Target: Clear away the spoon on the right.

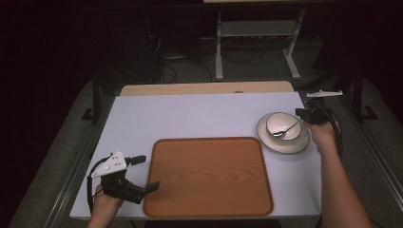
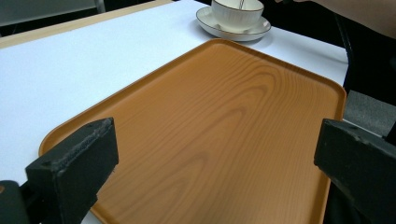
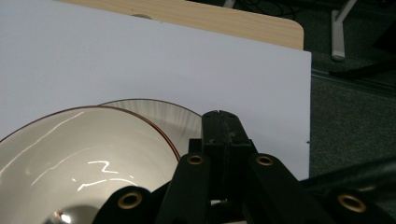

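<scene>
I see a wooden tray (image 1: 209, 176) with rounded corners and a low raised rim low in the centre of the high view; its grain runs in long smooth arcs and its surface is bare. It lies on a matte white sheet (image 1: 190, 114) covering the table, whose pale wood edge (image 1: 204, 88) shows along the far side. At centre right, just beyond the tray's far right corner, a glossy white bowl (image 1: 280, 124) sits on a matching saucer (image 1: 285, 142), both thinly rimmed in a dark line. A metal spoon (image 1: 287, 130) rests in the bowl, handle angled up to the right. My right gripper (image 1: 304, 116) holds that handle, its jaws pressed together in the right gripper view. My left gripper (image 1: 145, 173) sits at lower left, by the tray's left edge, jaws spread wide with nothing between them. Wide open white sheet lies across the upper left.
</scene>
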